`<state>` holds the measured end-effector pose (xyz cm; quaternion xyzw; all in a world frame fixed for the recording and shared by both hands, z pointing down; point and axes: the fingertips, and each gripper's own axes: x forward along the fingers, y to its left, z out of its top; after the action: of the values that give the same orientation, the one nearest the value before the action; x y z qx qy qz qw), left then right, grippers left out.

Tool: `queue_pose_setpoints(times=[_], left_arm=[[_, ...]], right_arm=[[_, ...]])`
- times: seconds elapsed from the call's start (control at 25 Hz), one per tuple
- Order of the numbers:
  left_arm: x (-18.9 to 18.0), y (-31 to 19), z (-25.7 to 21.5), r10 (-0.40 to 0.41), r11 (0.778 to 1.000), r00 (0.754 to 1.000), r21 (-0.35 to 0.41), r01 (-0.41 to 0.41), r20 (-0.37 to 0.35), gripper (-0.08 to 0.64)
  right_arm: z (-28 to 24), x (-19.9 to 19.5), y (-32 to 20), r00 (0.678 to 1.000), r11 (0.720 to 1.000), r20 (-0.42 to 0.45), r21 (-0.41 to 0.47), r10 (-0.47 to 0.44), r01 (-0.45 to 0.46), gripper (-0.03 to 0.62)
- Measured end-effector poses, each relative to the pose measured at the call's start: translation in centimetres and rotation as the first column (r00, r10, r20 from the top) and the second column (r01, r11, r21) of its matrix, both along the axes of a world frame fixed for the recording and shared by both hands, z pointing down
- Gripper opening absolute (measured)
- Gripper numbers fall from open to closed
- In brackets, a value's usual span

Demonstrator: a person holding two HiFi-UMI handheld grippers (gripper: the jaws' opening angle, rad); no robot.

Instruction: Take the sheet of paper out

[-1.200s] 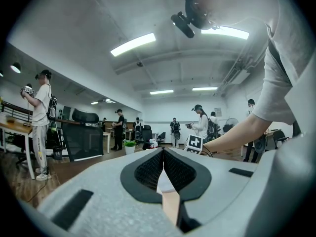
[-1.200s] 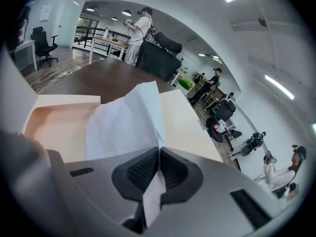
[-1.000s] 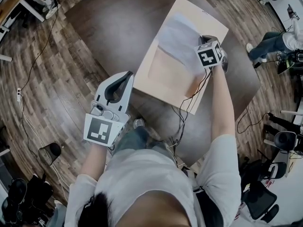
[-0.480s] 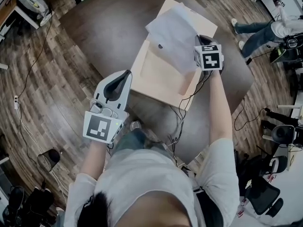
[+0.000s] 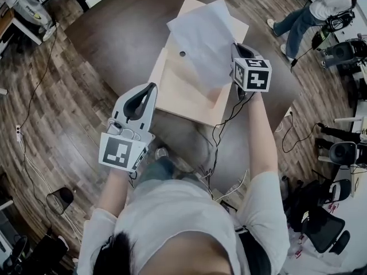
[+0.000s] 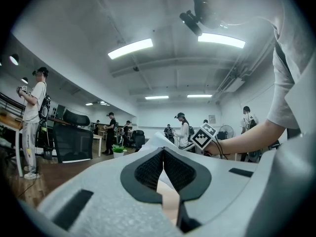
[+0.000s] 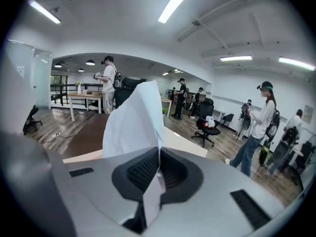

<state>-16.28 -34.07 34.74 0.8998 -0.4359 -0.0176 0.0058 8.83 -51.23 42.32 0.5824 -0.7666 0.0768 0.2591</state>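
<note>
The white sheet of paper (image 5: pixel 202 39) hangs in the air over the light wooden tray (image 5: pixel 178 93) on the dark table (image 5: pixel 114 33). My right gripper (image 5: pixel 234 55) is shut on the sheet's right edge. In the right gripper view the sheet (image 7: pixel 136 120) stands up from between the closed right gripper (image 7: pixel 159 153). My left gripper (image 5: pixel 150 88) hovers at the tray's near left corner, shut with nothing in it. In the left gripper view the left gripper (image 6: pixel 162 150) has its pads together, and the sheet (image 6: pixel 154 142) shows just beyond.
The tray has a small round hole (image 5: pixel 182 54) near its far left. Cables (image 5: pixel 221 136) trail from the right gripper over the table's near edge. A person (image 5: pixel 298 16) stands at the far right, with chairs and gear on the wooden floor.
My right gripper has risen and rolled, and the sheet has come up out of the tray. My left gripper has drifted a little towards the tray.
</note>
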Motion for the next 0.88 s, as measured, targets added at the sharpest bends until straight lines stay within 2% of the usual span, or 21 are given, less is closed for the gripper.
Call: queue_pose_setpoints(times=[0.28, 0.88], left_arm=[[2.3, 1.3, -1.0, 0.023, 1.000, 1.000, 0.019, -0.023, -0.009, 0.009], [6.3, 4.9, -3.4, 0.045, 0.997, 0.999, 0.060, -0.045, -0.009, 0.009]], right_arm=[[-2.3, 1.3, 3.4, 0.997, 0.998, 0.077, 0.054, 0.020, -0.024, 0.018], [-5.8, 4.0, 11.9, 0.981, 0.987, 0.181, 0.131, 0.064, -0.088, 0.018]])
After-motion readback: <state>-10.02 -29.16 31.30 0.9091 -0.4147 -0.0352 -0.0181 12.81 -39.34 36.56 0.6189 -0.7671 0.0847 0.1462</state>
